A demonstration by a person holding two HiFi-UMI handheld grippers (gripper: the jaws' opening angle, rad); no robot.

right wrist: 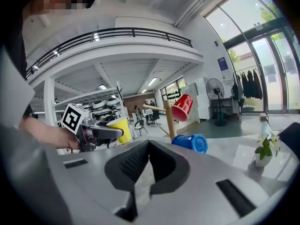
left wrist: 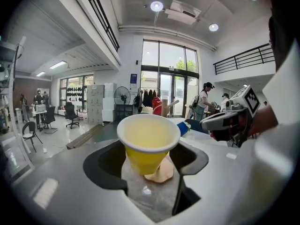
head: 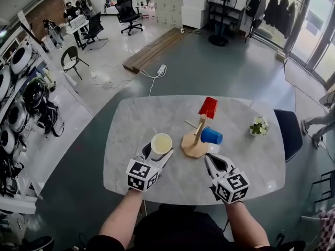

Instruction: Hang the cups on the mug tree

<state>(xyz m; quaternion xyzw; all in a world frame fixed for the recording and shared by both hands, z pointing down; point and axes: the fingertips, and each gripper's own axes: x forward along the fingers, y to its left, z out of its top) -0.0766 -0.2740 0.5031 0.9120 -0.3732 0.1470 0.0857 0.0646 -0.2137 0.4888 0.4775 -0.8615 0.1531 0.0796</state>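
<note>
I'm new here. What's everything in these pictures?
table: 1, pale marble, centre.
mug tree: 1, wooden, on the table.
red cup: 1, red, on the tree's upper peg.
blue cup: 1, blue, on a lower peg.
yellow cup: 1, yellow, held left of the tree.
plant: 1, green, table's right edge.
chair: 1, black, right of the table.
fan: 1, black, far back.
left gripper: 1, grey, shut on the yellow cup.
right gripper: 1, grey, shut, empty.
</note>
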